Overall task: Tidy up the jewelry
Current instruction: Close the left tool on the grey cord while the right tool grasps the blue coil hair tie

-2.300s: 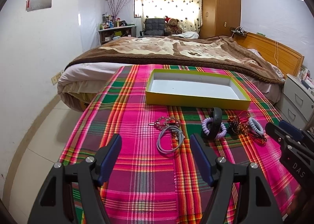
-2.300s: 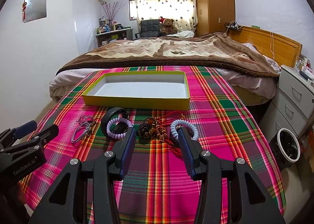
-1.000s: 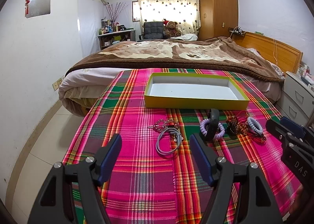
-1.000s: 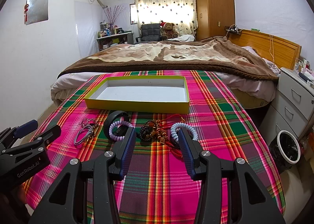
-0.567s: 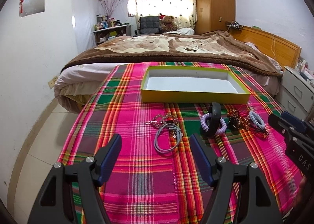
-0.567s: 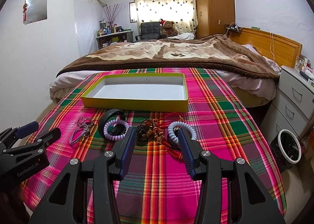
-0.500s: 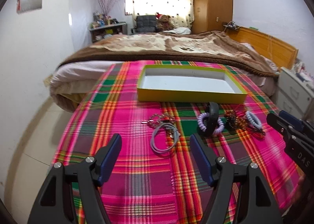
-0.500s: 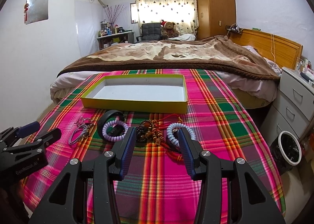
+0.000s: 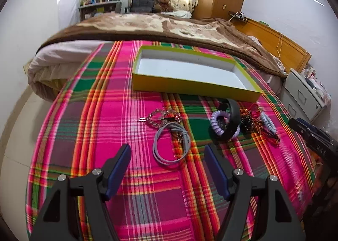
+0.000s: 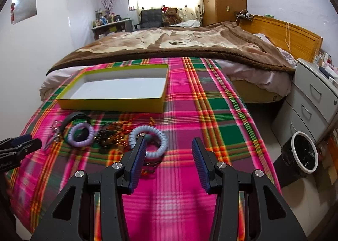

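Observation:
A yellow tray [image 9: 190, 87] with a white floor lies empty on the plaid cloth; it also shows in the right wrist view [image 10: 109, 104]. In front of it lie a grey cord bracelet [image 9: 169, 145], a clear bead chain [image 9: 162, 117], a purple coil bracelet [image 9: 221, 122] inside a black band [image 9: 233, 110], dark beads with red cord [image 9: 253, 124] and a pale blue coil bracelet [image 10: 147, 141]. My left gripper [image 9: 168, 156] is open, just short of the grey cord. My right gripper [image 10: 169, 150] is open, its left finger beside the pale blue coil.
The plaid cloth [image 9: 105, 114] covers a table at the foot of a bed with a brown blanket [image 10: 190, 44]. A grey drawer unit [image 10: 312, 103] and a bin [image 10: 302, 152] stand on the right. The floor drops off on the left.
Both grippers tilted down and moved closer to the jewelry. The right gripper swung right, so the pale blue coil now sits by its left finger. Nothing was picked up.

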`<move>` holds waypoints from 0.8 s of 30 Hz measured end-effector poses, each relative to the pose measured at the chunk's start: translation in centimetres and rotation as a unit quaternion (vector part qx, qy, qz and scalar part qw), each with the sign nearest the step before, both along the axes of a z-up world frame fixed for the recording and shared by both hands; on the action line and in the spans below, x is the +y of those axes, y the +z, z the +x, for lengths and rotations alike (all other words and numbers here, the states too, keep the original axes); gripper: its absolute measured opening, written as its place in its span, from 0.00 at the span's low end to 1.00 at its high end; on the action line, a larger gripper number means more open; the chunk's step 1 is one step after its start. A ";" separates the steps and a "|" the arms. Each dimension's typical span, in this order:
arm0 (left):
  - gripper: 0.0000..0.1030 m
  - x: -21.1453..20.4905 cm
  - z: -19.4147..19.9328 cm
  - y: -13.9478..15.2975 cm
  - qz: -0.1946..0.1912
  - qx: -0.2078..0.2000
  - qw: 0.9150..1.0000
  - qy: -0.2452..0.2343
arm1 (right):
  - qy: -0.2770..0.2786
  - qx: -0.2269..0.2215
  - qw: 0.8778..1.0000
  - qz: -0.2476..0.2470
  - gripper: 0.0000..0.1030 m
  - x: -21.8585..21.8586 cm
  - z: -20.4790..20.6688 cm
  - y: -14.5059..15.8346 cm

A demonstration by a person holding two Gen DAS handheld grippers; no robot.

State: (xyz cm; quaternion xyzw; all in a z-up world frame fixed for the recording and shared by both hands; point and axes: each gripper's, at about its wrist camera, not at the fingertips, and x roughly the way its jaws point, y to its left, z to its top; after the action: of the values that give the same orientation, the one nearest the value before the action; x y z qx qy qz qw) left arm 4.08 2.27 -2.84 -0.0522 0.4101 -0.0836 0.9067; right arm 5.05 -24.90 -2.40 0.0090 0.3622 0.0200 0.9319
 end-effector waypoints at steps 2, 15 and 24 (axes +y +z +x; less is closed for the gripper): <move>0.71 0.0 0.1 -0.2 0.004 0.003 1.000 0.000 | 0.008 0.020 1.000 0.010 0.44 -0.5 1.1 -0.5; 0.63 0.7 1.6 -0.7 0.000 0.019 1.000 0.000 | 0.058 0.076 0.993 0.063 0.43 -1.0 4.5 -2.7; 0.48 1.2 2.6 -1.4 0.007 0.041 0.999 0.001 | 0.069 0.085 0.991 0.071 0.08 -0.9 4.9 -3.2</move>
State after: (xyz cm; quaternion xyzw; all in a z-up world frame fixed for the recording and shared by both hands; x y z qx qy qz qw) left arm 6.70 3.43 -4.23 -0.0500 0.4477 -0.0780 0.8894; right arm 9.99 -25.79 -5.56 0.0518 0.4374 0.1094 0.8911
